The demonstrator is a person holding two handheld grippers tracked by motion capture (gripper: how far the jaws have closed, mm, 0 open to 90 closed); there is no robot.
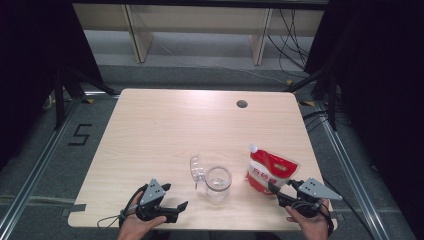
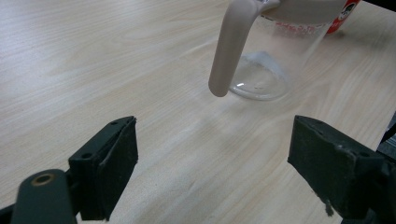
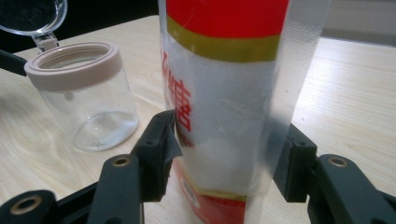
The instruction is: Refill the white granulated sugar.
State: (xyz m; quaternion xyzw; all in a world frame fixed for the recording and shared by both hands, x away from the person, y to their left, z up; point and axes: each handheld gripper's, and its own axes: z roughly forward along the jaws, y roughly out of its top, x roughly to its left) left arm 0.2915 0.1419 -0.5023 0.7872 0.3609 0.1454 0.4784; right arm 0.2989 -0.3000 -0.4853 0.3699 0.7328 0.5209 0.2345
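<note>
Between right tongs (image 3: 224,154), pouch (image 3: 229,93) clamped; left tongs (image 2: 212,168) apart, facing jar handle (image 2: 231,46).

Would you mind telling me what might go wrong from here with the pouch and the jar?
1. The right gripper clamps the soft sugar pouch low on its body; it may buckle or slip when lifted.
2. The empty glass jar stands close beside the pouch and could be knocked.
3. The left gripper is open, away from the jar's handle, leaving the jar unsteadied.

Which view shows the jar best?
The high view: the whole jar shows, with its open lid. The right gripper view gives the jar closer, its lid cut at the top edge. The left gripper view has its base and handle.
</note>
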